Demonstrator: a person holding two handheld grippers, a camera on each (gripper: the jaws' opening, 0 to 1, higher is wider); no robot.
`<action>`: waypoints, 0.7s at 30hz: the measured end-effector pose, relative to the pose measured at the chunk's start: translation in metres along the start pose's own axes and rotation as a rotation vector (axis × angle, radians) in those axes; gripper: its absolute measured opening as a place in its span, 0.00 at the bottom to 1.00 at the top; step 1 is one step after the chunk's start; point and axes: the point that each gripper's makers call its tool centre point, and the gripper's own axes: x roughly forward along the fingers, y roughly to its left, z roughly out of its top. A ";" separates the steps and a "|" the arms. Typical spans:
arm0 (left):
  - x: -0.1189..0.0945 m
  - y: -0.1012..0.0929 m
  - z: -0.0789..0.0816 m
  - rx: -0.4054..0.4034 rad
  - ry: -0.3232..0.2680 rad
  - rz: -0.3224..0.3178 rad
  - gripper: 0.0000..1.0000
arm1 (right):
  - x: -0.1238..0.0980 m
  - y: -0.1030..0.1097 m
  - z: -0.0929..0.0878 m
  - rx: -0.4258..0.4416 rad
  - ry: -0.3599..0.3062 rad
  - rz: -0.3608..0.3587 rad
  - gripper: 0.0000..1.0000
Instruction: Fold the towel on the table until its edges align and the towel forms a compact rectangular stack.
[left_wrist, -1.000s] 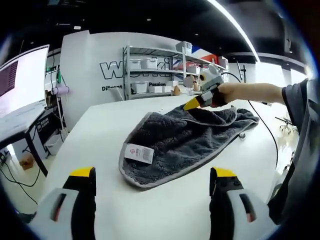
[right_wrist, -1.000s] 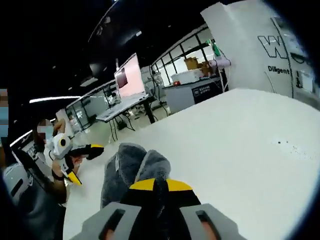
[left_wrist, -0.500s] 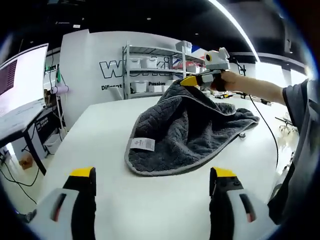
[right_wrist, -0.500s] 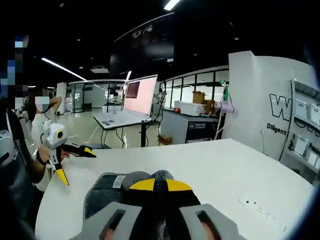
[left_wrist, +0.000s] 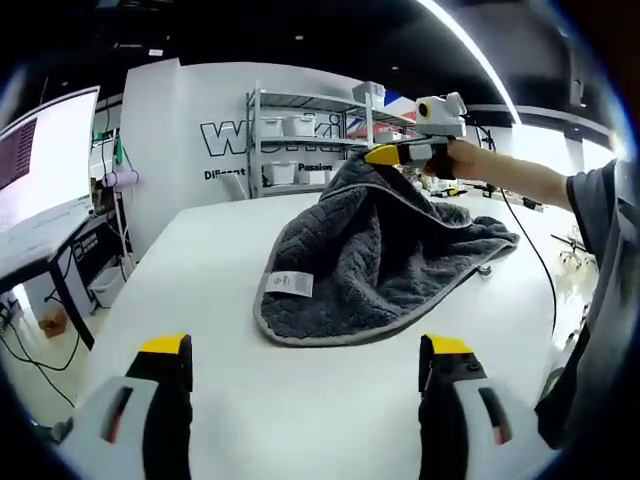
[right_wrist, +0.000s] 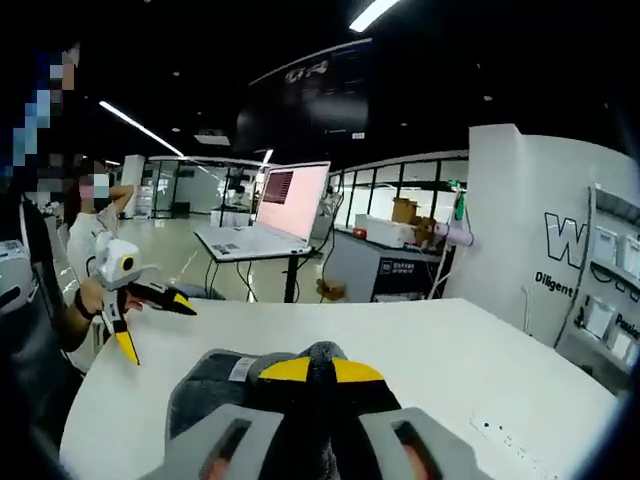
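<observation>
A dark grey towel (left_wrist: 380, 255) with a pale border and a white label (left_wrist: 291, 284) lies on the white table (left_wrist: 200, 270). Its far corner is lifted well above the table, pinched in my right gripper (left_wrist: 385, 156), which enters the left gripper view from the right. In the right gripper view the yellow-tipped jaws (right_wrist: 308, 370) are shut on the towel (right_wrist: 215, 375), which hangs below them. My left gripper (left_wrist: 305, 350) stands open over the table's near edge, short of the towel, with nothing between its jaws. It appears far left in the right gripper view (right_wrist: 150, 315).
A metal shelf rack (left_wrist: 300, 140) with boxes stands behind the table. A desk with a large screen (right_wrist: 290, 200) is off to one side. A black cable (left_wrist: 530, 250) runs along the table's right edge. A person's arm (left_wrist: 510, 180) holds the right gripper.
My right gripper has raised the towel's far corner higher above the table, so the towel drapes up into a peak. The left gripper has stayed put.
</observation>
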 end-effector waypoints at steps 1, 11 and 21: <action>0.000 0.000 0.000 0.000 0.001 -0.001 0.99 | 0.000 0.002 0.002 -0.011 -0.004 0.005 0.05; 0.002 -0.003 0.000 0.002 0.003 -0.009 0.99 | -0.009 0.033 0.017 -0.192 -0.036 0.091 0.05; 0.003 -0.004 0.000 0.006 0.008 -0.011 0.99 | -0.025 0.070 0.017 -0.316 -0.032 0.181 0.05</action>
